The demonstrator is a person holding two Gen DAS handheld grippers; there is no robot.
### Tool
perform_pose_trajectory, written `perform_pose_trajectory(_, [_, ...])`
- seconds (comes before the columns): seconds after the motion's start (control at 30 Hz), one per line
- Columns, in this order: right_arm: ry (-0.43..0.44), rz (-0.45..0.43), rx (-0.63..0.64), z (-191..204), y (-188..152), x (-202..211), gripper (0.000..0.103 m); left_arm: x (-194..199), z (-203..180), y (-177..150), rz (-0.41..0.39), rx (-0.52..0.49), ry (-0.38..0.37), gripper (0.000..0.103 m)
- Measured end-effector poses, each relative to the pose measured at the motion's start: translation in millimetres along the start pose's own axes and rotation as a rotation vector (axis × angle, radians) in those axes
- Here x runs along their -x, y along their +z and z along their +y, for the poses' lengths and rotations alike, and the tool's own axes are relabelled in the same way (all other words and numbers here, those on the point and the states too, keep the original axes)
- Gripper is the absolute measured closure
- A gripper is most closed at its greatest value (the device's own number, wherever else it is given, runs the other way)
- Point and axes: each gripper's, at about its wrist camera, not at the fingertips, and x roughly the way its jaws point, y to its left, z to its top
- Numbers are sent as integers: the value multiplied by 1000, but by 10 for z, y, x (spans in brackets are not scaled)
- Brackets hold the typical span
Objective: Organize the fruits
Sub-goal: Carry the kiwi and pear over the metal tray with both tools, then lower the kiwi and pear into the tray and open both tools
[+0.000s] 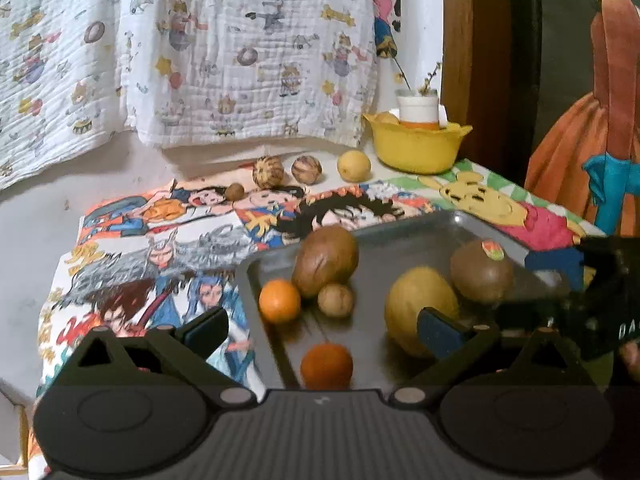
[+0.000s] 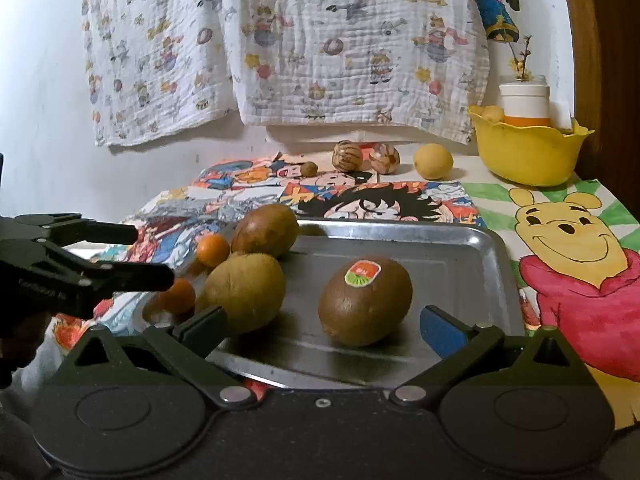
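- Metal tray [image 2: 460, 248] lies on the bench, on a cartoon-print cloth [image 2: 400, 196]; fruit sits inside it.
- Kiwi with a sticker [image 2: 365, 300] rests near the tray's middle, directly ahead of the right claw [image 2: 324, 320]; no contact visible.
- Right claw: fingers spread wide, nothing held; the kiwi lies ahead of the gap between them.
- Yellow-green fruit [image 2: 244, 292] sits just left of the kiwi, close beside the right claw's left finger [image 2: 206, 322].
- Brown oval fruit [image 2: 265, 230] lies behind it, at the tray's far left edge.
- Two oranges on the tray's left side: one [image 1: 279, 301] beside the brown oval fruit, one [image 1: 326, 365] nearer the left wrist camera.
- Small walnut-like ball [image 1: 335, 300] touches the brown oval fruit's base in the left wrist view.
- Left claw [image 1: 324, 330]: fingers wide apart, empty, positioned over the tray's left end; its right finger overlaps the yellow-green fruit in view, contact not determinable.
- Along the back of the bench, apart from the tray: a small brown nut [image 2: 309, 168], two striped round fruits [image 2: 347, 155] [image 2: 384, 157], a yellow fruit [image 2: 433, 161].
- Yellow bowl [image 2: 524, 152] at the far right corner, holding a white-and-orange jar [image 2: 525, 106] with twigs.
- Printed white cloth [image 2: 320, 40] hangs on the wall behind.
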Motion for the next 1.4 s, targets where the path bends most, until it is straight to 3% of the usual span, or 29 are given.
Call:
perform_pose_trajectory(0.2, [-31, 12, 44, 38, -2, 66, 1, 85, 50, -116, 35, -15, 14, 1])
perform_pose_trajectory(0.5, [-80, 4, 103, 68, 63, 61, 1, 97, 279, -158, 103, -31, 104, 1])
perform_pose_trajectory(1.1, [-41, 5, 128, 49, 232, -176, 1, -3, 567, -24, 112, 22, 157, 1])
perform_pose_trajectory(1.4, [5, -25, 53, -198, 533, -337, 1, -276, 701, 199, 116, 19, 161, 1])
